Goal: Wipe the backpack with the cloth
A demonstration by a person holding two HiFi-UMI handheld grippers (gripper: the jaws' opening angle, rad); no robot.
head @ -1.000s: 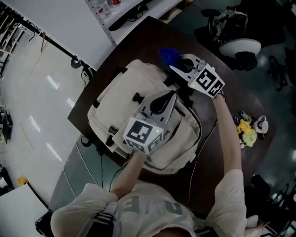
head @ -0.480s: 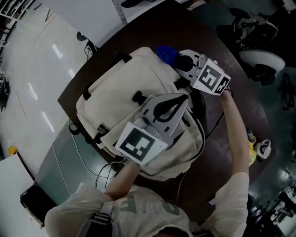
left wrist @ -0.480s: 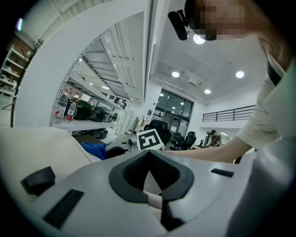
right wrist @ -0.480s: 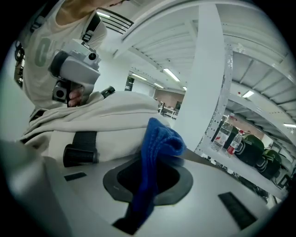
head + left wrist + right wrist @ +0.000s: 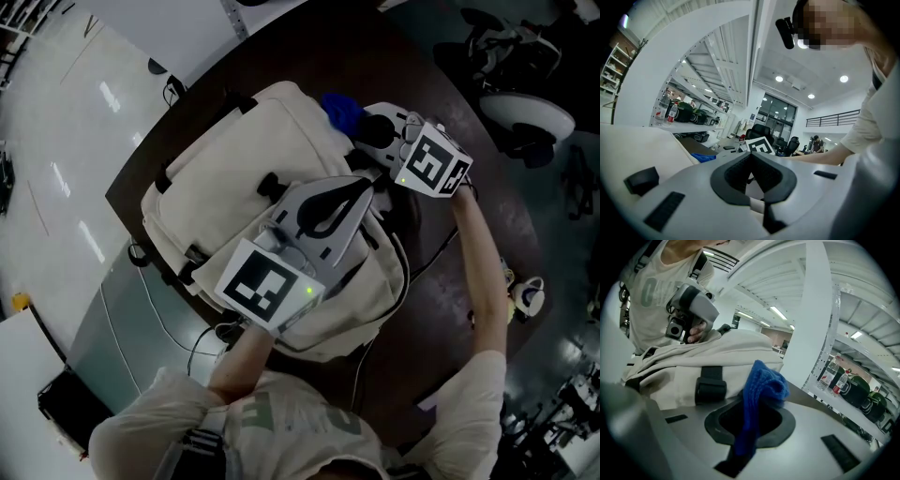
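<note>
Blue cloth (image 5: 761, 390) is pinched tight in my right gripper (image 5: 373, 129) at the cream backpack's (image 5: 234, 169) top edge. My left gripper (image 5: 349, 195), closed and empty, rests on it. I'd drag flat, steady strokes.

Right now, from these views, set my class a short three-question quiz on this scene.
1. True or false: the left gripper holds the cloth.
2. The backpack lies on: A the floor; B a dark table; C a chair.
3. Fill in: the cloth is ____ in colour.
Key: 1 false, the right gripper is shut on it; 2 B; 3 blue.
</note>
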